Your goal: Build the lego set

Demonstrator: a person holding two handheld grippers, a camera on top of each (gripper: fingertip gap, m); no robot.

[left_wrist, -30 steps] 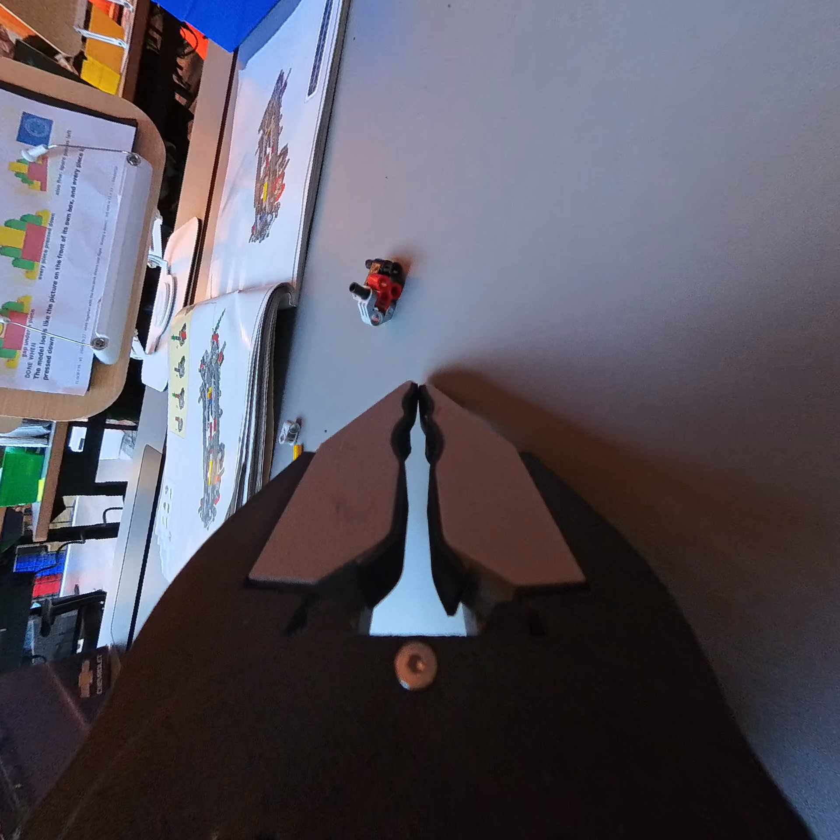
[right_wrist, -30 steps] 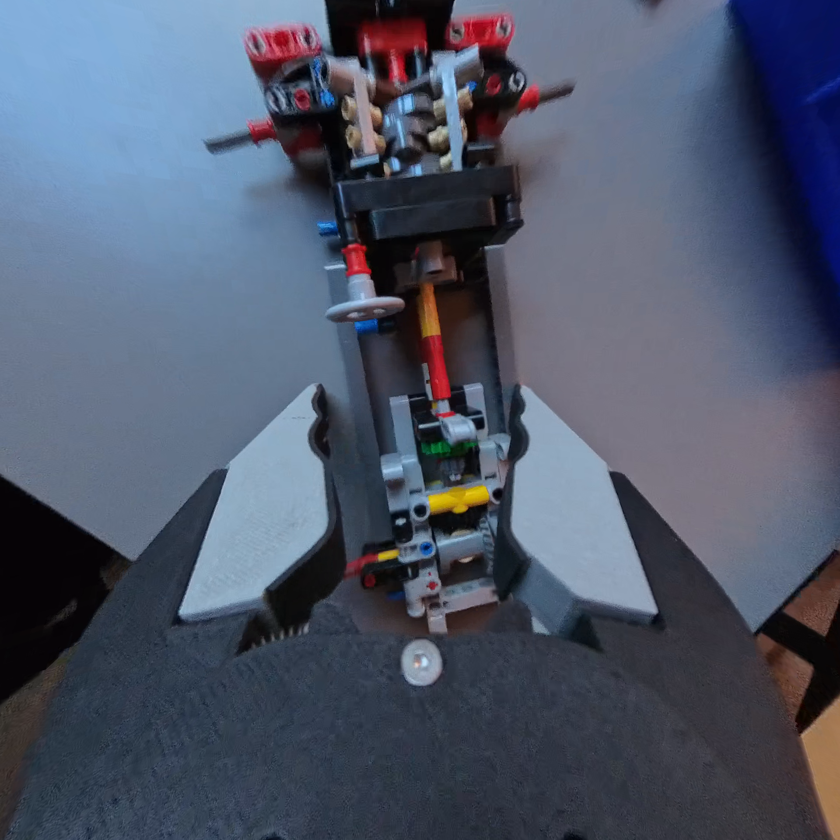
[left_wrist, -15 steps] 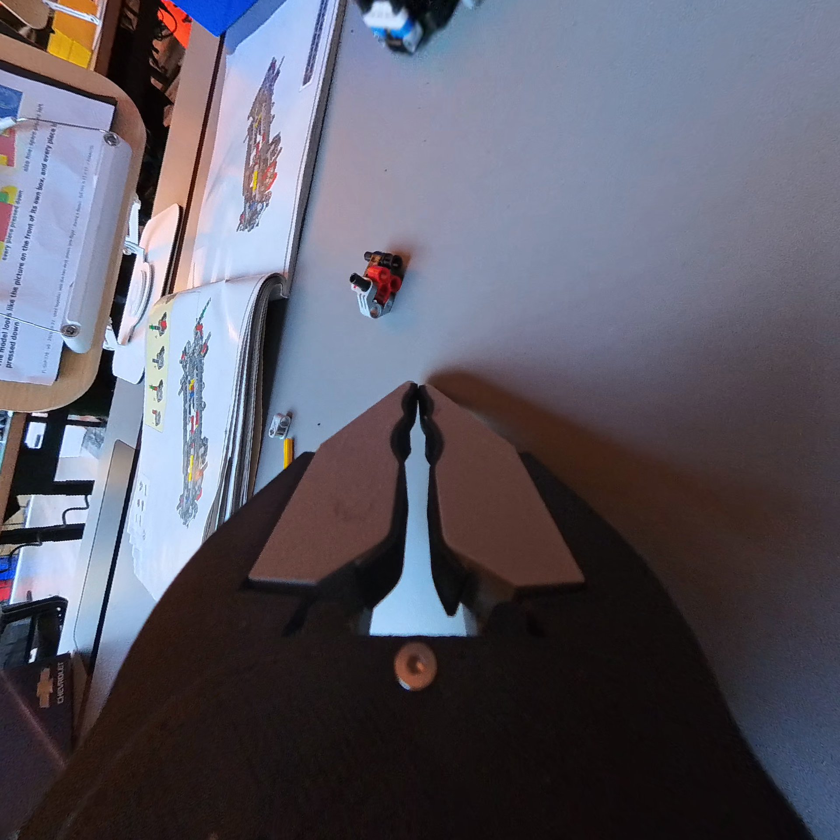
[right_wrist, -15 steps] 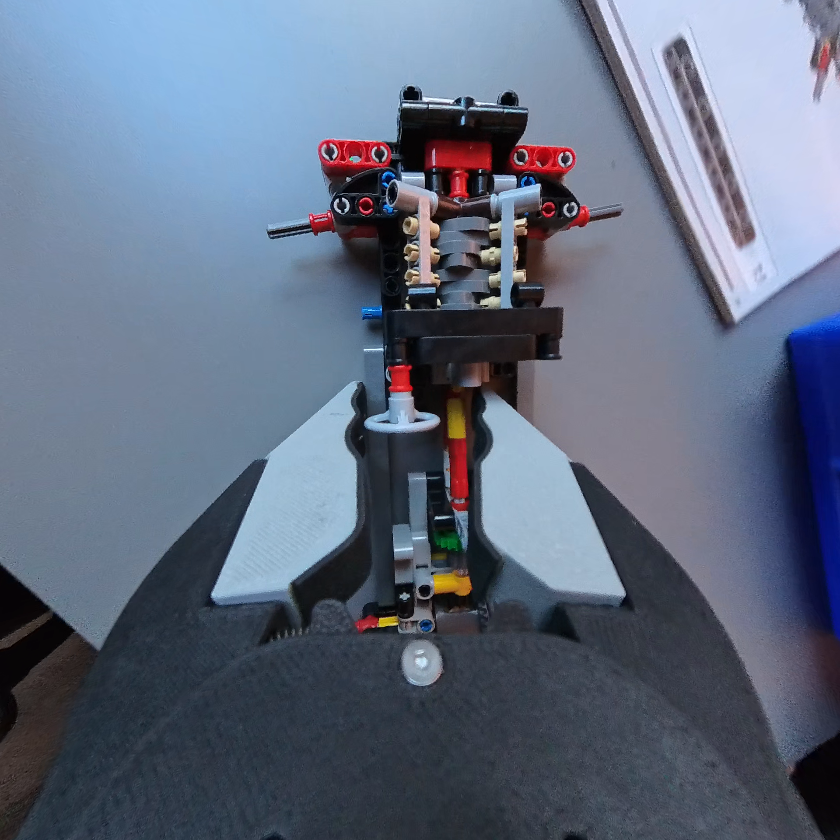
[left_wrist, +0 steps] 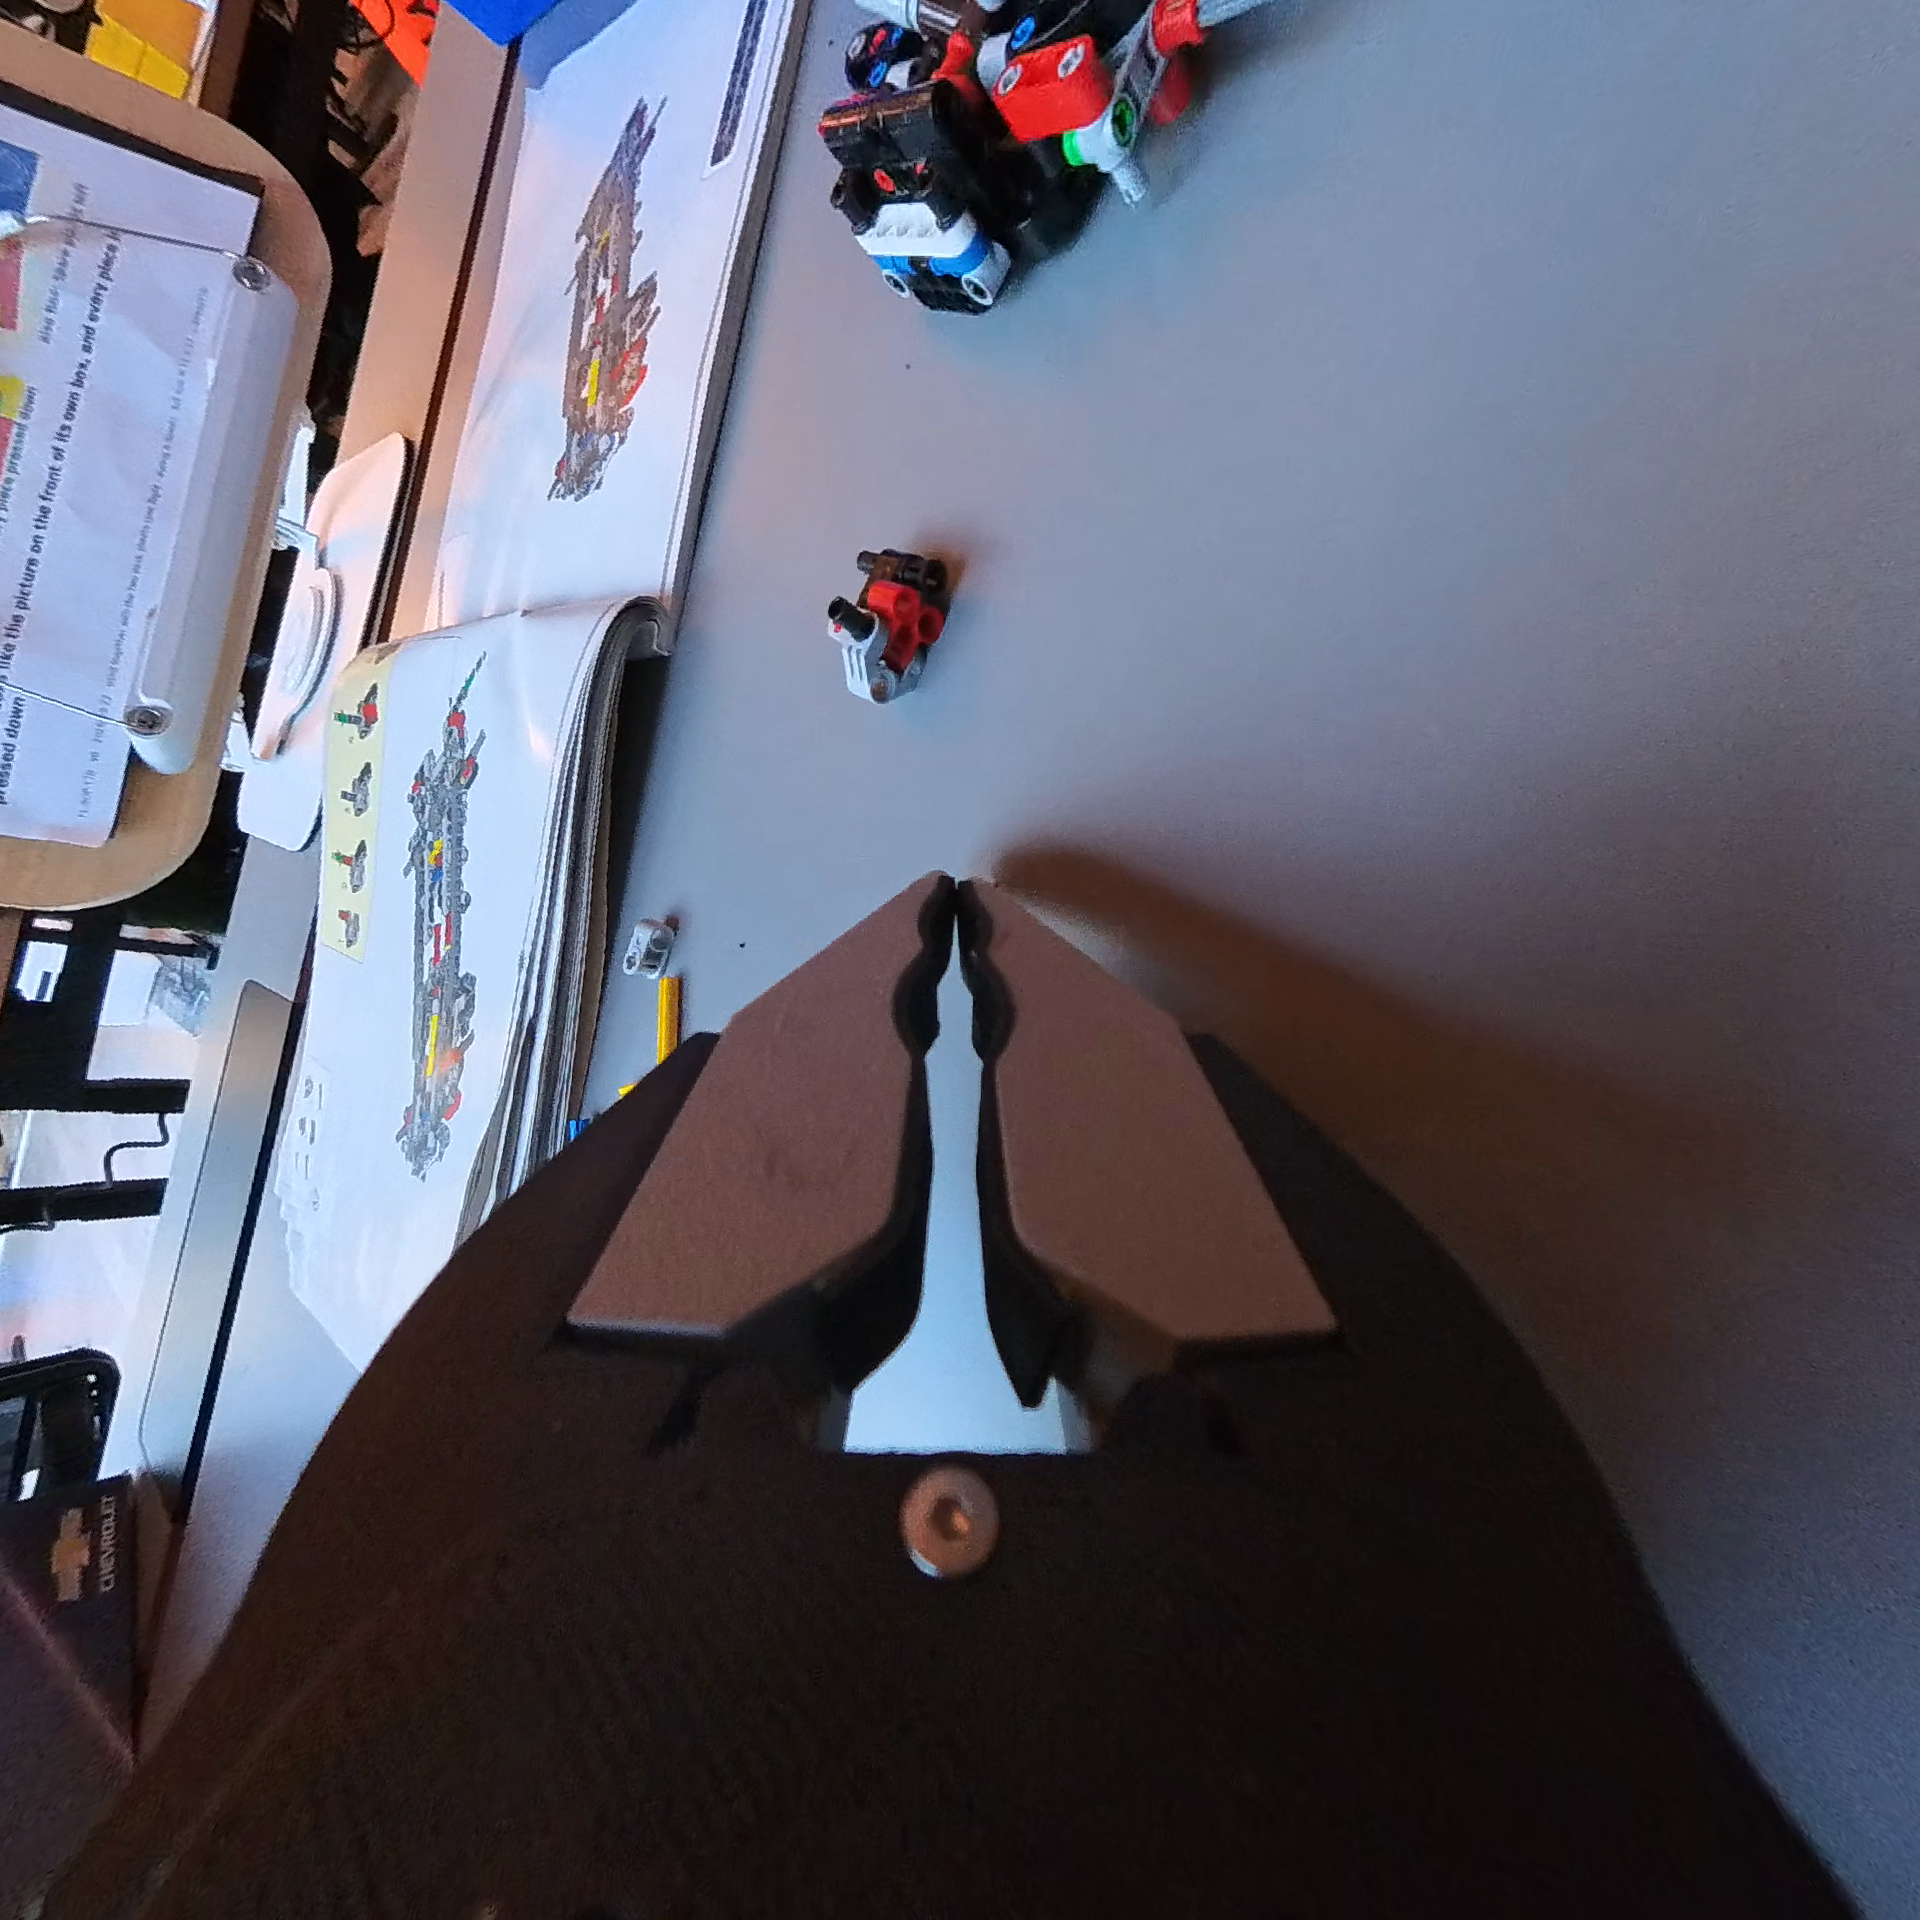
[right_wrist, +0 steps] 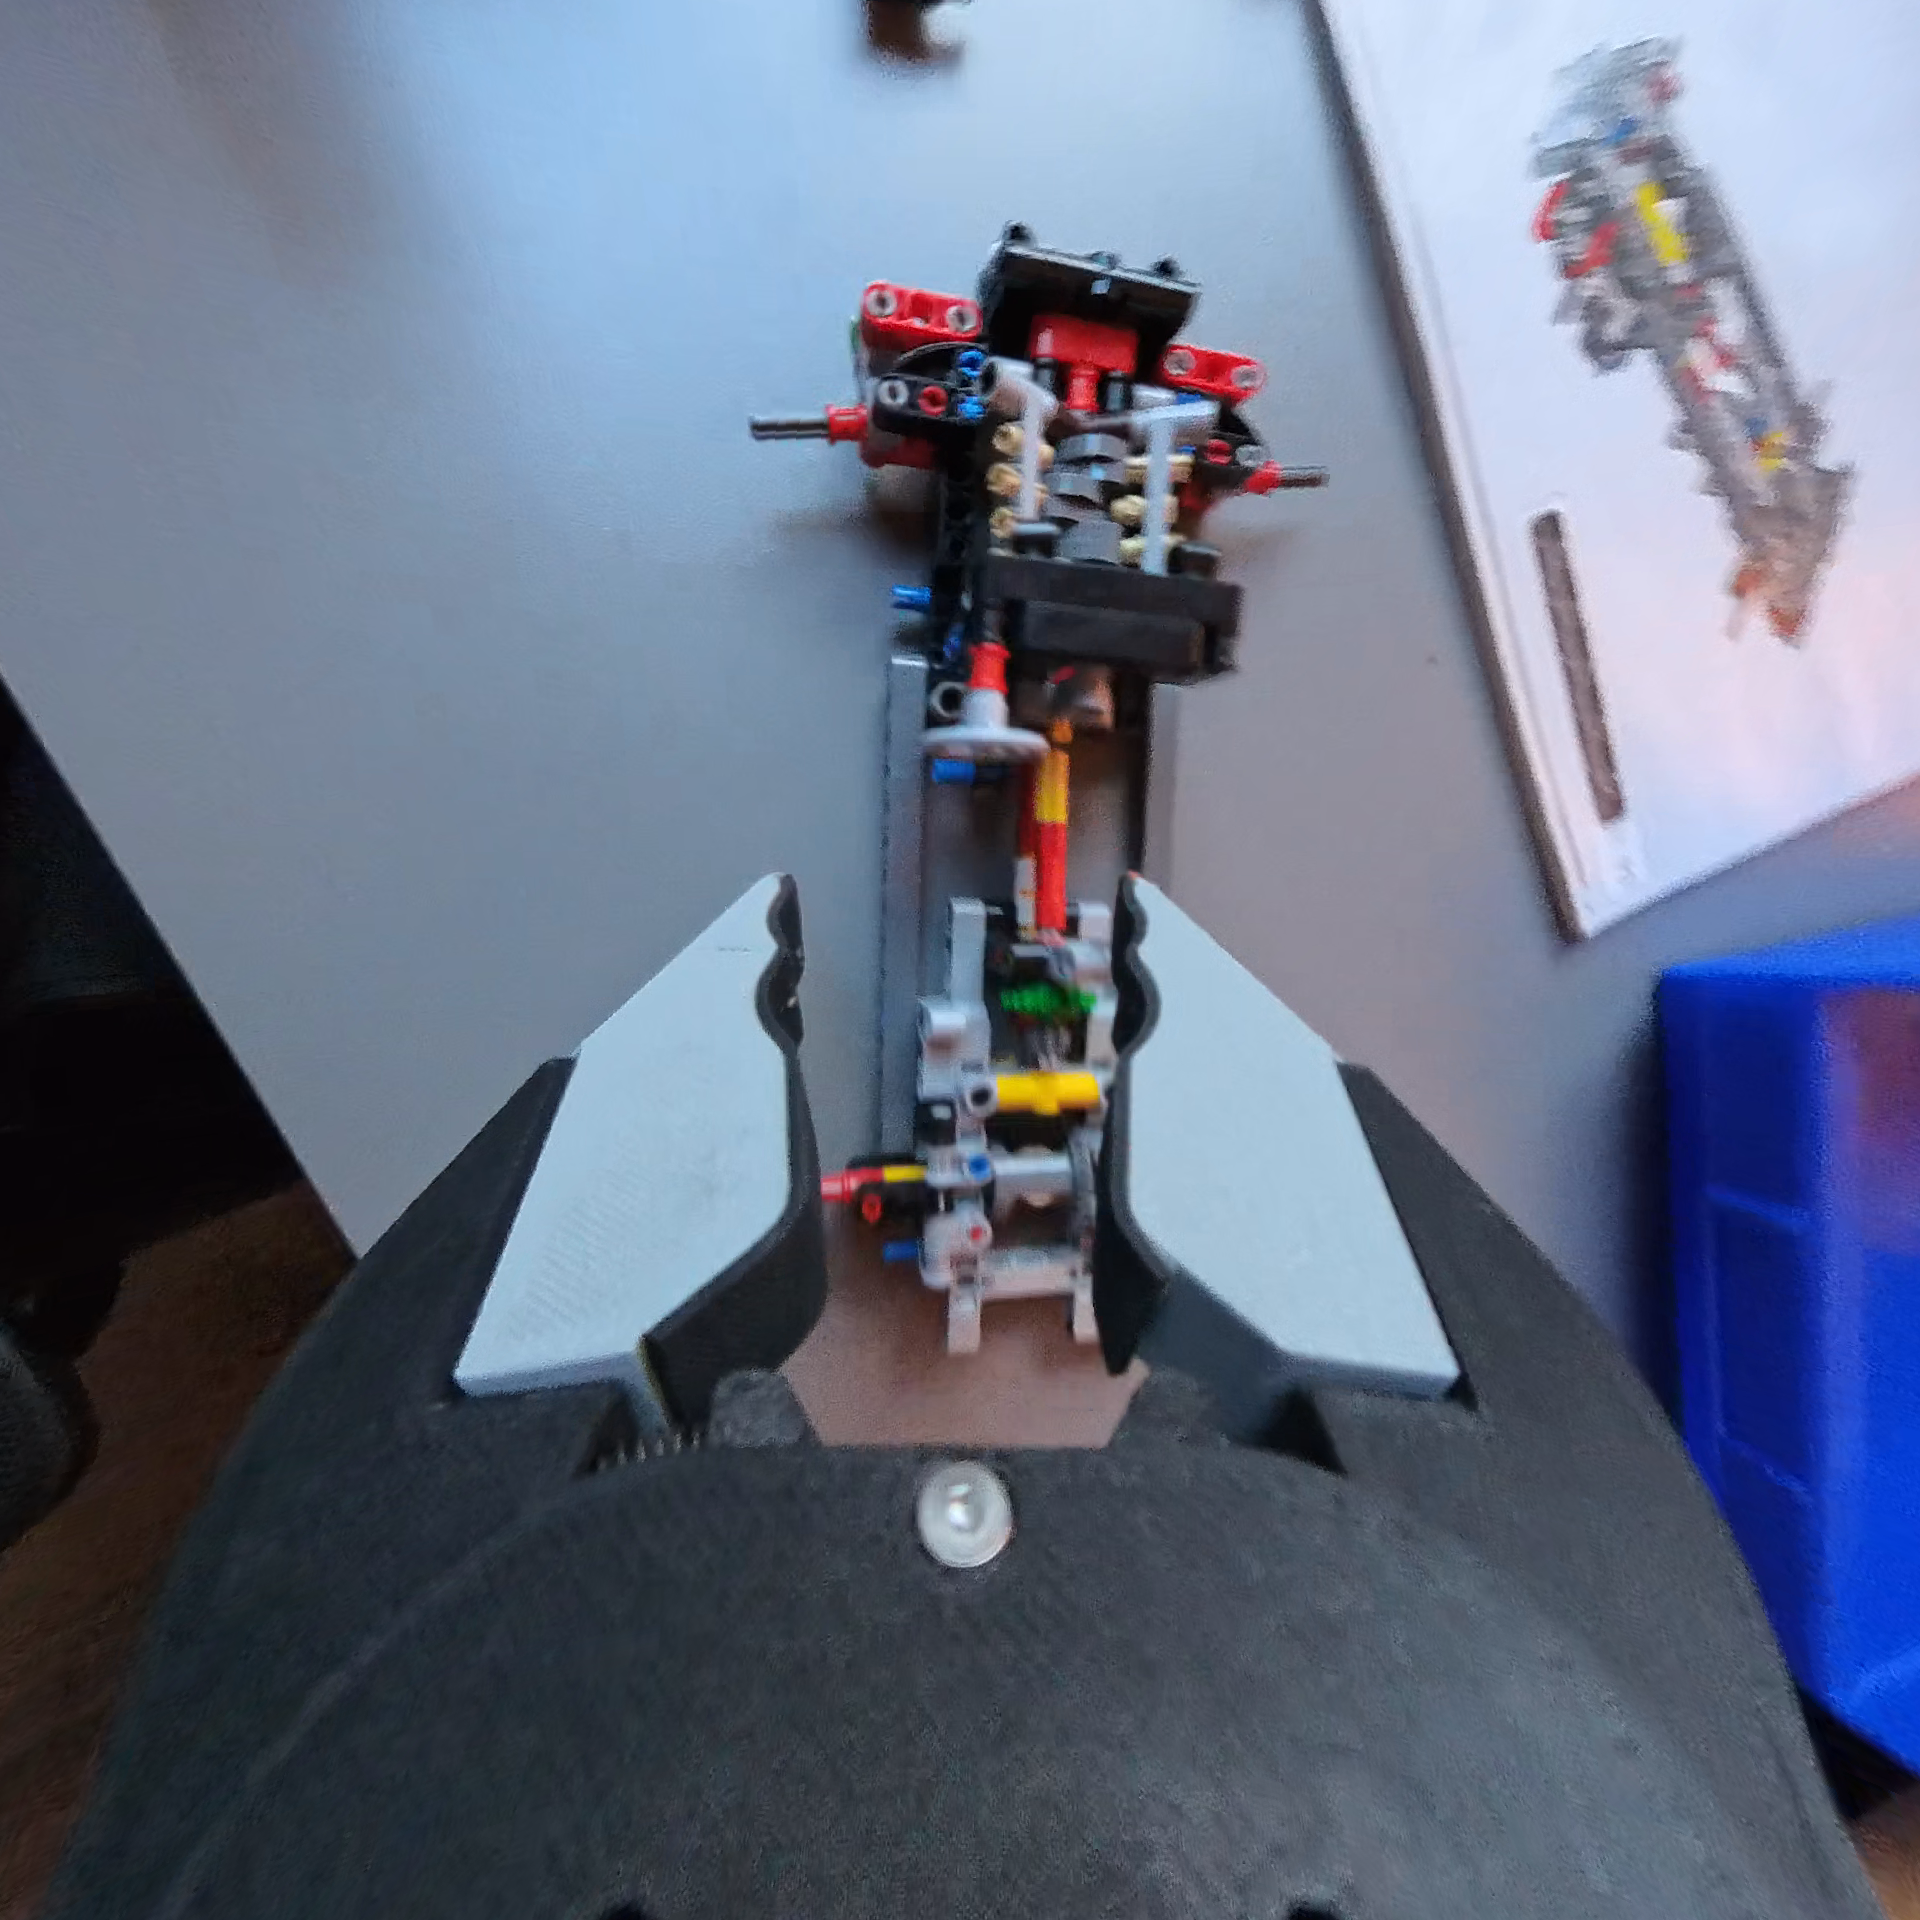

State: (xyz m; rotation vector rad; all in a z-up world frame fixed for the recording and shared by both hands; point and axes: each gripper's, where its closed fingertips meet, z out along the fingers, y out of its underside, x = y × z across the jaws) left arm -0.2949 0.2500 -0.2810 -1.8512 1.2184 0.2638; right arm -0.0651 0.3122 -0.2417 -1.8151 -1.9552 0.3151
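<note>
While its fingers are pressed together on nothing, the left gripper (left_wrist: pixel 956 883) hovers over the grey table (left_wrist: pixel 1351 520), a small red-and-grey brick piece (left_wrist: pixel 891 629) ahead; the right gripper (right_wrist: pixel 961 904) is spread, straddling the brick-built chassis (right_wrist: pixel 1039 727), left pad clear

1 chassis model (right_wrist: pixel 1049 644), 2 instruction booklets (left_wrist: pixel 488 935), 3 loose pcs (left_wrist: pixel 894 623).
</note>
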